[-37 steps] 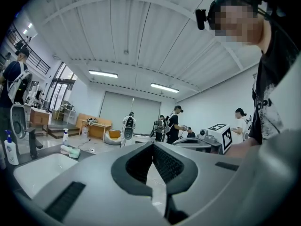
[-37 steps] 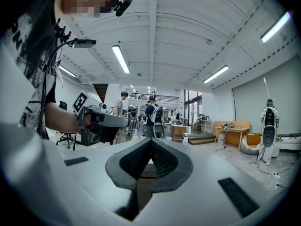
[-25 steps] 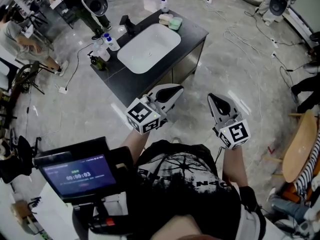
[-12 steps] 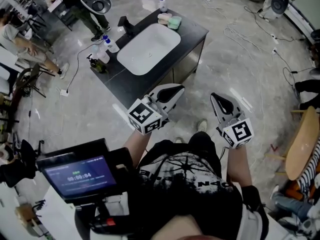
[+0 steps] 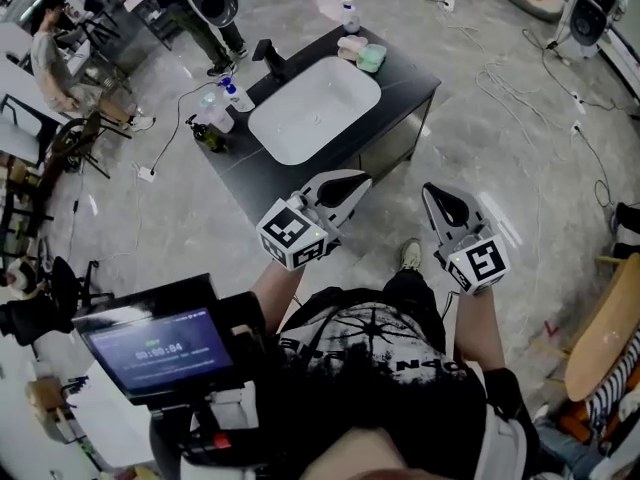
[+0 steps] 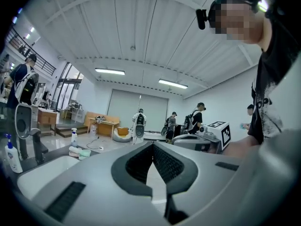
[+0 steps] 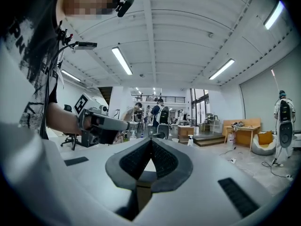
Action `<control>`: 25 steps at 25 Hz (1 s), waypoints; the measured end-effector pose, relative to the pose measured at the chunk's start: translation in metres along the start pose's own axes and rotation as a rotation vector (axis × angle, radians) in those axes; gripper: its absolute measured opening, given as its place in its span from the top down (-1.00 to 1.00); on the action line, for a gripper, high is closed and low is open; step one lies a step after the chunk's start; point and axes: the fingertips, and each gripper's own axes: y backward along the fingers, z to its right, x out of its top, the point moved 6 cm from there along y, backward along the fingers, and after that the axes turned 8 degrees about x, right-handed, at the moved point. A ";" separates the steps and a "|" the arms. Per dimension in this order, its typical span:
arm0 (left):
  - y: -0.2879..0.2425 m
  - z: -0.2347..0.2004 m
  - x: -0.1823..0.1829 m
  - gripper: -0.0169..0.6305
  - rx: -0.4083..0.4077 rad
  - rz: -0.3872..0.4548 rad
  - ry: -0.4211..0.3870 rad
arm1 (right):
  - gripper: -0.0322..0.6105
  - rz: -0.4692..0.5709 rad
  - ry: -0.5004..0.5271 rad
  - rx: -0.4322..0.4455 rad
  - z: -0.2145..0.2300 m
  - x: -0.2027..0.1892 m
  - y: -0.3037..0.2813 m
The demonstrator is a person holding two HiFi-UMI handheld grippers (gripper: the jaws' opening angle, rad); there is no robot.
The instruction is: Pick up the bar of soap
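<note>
— How are we holding our hands?

— Both are out in front of the chest, bare forearms stretched forward, side by side with a clear gap between them. The white-and-black left gripper (image 5: 352, 181) points level toward the worktop. The matching right gripper (image 5: 433, 192) points the same way, tipped a shade downward. Each shows its marker cube toward us.

— And the fingers?

— In the left gripper view our ribbed black fingers (image 6: 138, 163) meet at the tips with nothing between them. The right gripper view shows the same: fingers (image 7: 164, 159) pressed together, empty.

— Where is the thing we are after?

— The cream-pink bar of soap (image 5: 351, 44) lies at the far right corner of the black stone worktop (image 5: 262, 173). It is just beside a mint-green block (image 5: 372, 58) and near a small white pump bottle (image 5: 350, 14). The white rectangular basin (image 5: 313, 108) lies between it and the worktop's near edge, with a black tap (image 5: 270, 56) at its far left side. We are on the near side of the worktop, and both grippers are well apart from the soap.

— Do we see it from a gripper?

— Yes, in the left gripper view it sits small at the left, beyond the basin.
</note>
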 end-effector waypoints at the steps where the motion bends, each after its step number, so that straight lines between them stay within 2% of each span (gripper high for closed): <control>1: -0.007 -0.005 0.000 0.91 0.017 0.000 -0.001 | 0.86 0.001 0.002 0.013 0.011 -0.001 -0.005; 13: -0.108 -0.044 0.020 0.91 0.188 0.025 0.033 | 0.86 -0.010 0.021 0.195 0.144 0.011 -0.040; 25: -0.198 -0.063 0.027 0.91 0.292 0.048 0.031 | 0.86 -0.003 0.025 0.289 0.245 -0.005 -0.040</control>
